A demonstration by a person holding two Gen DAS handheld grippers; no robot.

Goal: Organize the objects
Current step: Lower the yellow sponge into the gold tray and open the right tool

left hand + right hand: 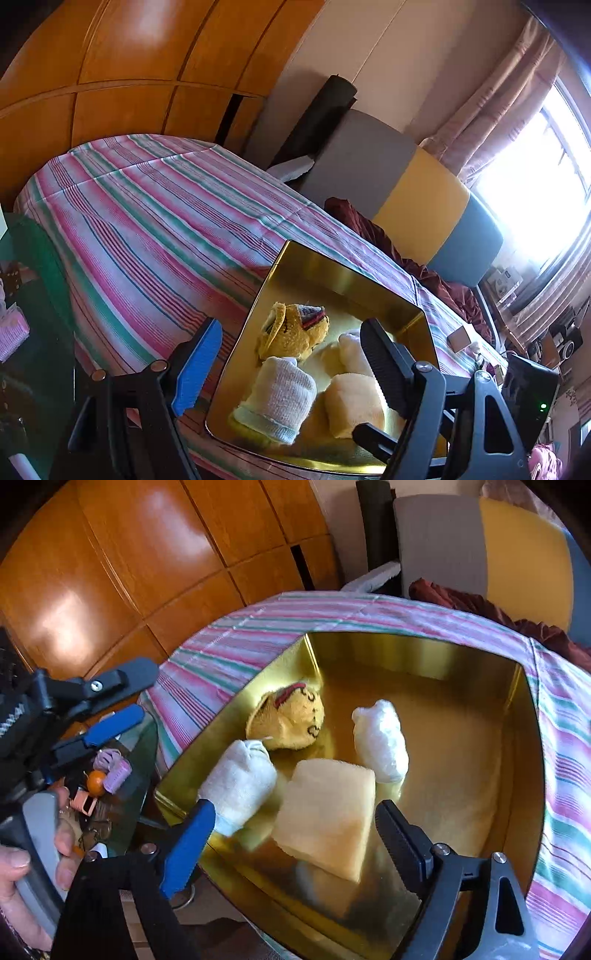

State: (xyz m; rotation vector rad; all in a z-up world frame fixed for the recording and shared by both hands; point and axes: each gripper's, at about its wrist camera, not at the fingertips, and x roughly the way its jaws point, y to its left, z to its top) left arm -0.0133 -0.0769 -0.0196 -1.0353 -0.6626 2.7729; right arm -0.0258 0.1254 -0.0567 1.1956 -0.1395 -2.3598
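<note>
Four rolled cloth bundles already lie inside the gold tin (424,653) on the striped bedspread (147,206): a mustard-yellow rolled sock (291,716) with a dark red band at the far left, a grey-white knit sock roll (240,779) near the left wall, a small white roll (380,738) to the right, and a pale yellow folded towel (328,812) nearest, touching or just beside the knit roll. The towel looks slightly blurred and sits between the fingers of the right gripper (295,845), whose jaws stand wide with the pads clear of it, so it reads as just set down, not held. The sorting into the tin seems well along.

What is left probably lies on the glass side table (140,775) at the left: purple hair rollers (114,768), a small orange ball (96,779) and other bits too small to name. Whether these belong in the tin I cannot tell.

That clutter, and the hand (22,878) on the left gripper's handle, show only in the right wrist view. The left wrist view alone shows the left gripper (284,365) straddling the tin's near left wall, open and empty, plus the bright window (535,184), a small box (460,338) on the bed and a dark red blanket (369,225) by the grey and yellow cushions (406,177).
</note>
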